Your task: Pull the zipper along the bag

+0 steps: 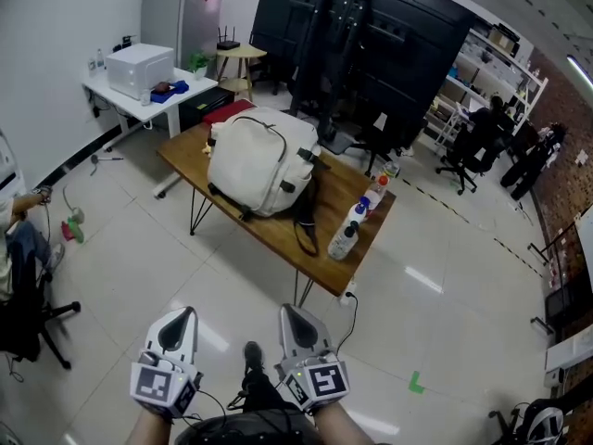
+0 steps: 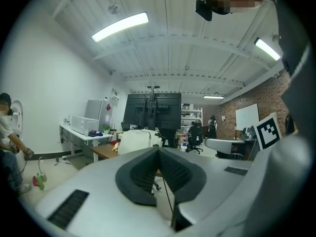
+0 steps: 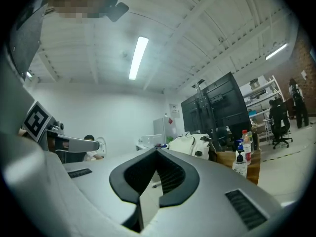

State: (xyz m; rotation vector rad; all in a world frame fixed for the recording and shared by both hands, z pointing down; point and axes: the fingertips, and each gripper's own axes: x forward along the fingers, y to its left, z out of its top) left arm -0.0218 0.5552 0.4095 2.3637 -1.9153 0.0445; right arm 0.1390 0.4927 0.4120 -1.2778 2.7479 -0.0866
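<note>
A white backpack with black straps lies on a wooden table across the room. It shows small and far off as the backpack in the left gripper view and as the backpack in the right gripper view. Its zipper runs as a dark line over the top. My left gripper and right gripper are held low near my body, well short of the table. Both are shut with nothing between the jaws.
Bottles stand at the table's near right corner. A white desk with a printer is at the back left. A seated person is at the left edge. Black screens rise behind the table; tiled floor lies between.
</note>
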